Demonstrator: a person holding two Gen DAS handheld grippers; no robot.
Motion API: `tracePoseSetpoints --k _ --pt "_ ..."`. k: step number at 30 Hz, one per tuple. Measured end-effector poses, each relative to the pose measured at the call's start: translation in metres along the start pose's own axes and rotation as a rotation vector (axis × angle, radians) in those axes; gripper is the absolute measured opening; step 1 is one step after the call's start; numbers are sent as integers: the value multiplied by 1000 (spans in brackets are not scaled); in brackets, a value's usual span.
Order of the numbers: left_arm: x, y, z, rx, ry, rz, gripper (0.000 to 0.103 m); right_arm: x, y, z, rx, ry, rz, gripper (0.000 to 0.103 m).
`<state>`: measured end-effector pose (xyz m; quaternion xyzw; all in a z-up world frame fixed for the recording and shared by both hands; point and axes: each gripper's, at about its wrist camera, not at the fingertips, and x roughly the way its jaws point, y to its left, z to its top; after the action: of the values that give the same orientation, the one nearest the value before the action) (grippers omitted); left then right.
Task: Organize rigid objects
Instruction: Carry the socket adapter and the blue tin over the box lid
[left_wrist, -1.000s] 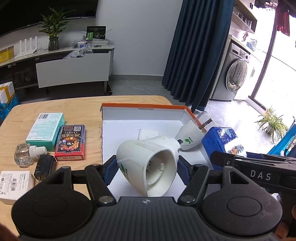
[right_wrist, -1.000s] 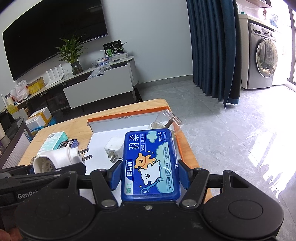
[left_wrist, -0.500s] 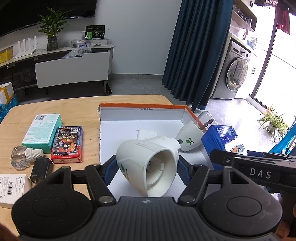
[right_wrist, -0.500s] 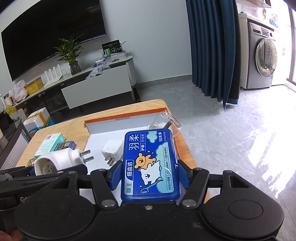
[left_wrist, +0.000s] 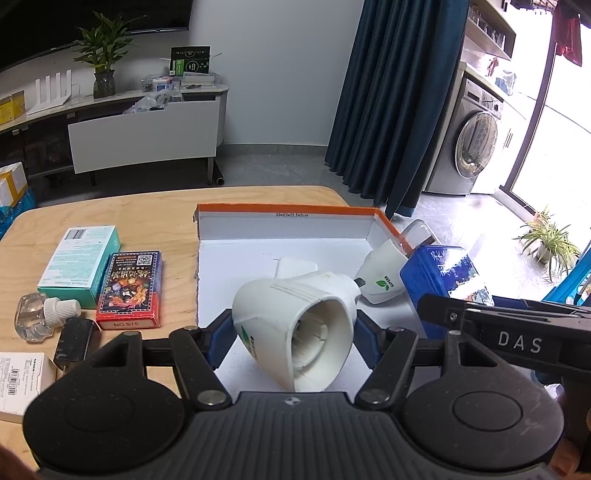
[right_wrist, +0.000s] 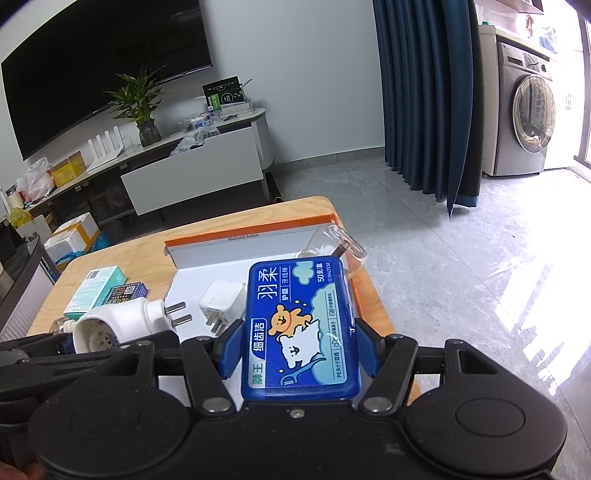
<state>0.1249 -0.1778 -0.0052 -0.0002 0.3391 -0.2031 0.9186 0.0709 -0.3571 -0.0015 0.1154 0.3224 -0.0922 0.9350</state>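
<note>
Grippers both loaded, held above the near part of the tray. Left gripper has its blue pads clamped on a white plug-in device, open socket end toward the camera, prongs pointing away. Right gripper is clamped on a blue floss-pick box, printed lid up, just beside the left load. Below them: white tray with orange rim on the wooden table. In the tray, a white charger lies flat; a second white plug-in device leans in the far right corner. Left of the tray: red card box, teal box, clear bottle, black adapter, white carton.
</note>
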Motion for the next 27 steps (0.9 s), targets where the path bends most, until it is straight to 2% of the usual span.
tracePoseSetpoints --k 14,27 --pt "15 10 8 -14 7 18 68 19 5 16 -14 -1 10 74" --pt "40 22 39 -27 -5 55 68 60 18 54 -11 -2 49 74"
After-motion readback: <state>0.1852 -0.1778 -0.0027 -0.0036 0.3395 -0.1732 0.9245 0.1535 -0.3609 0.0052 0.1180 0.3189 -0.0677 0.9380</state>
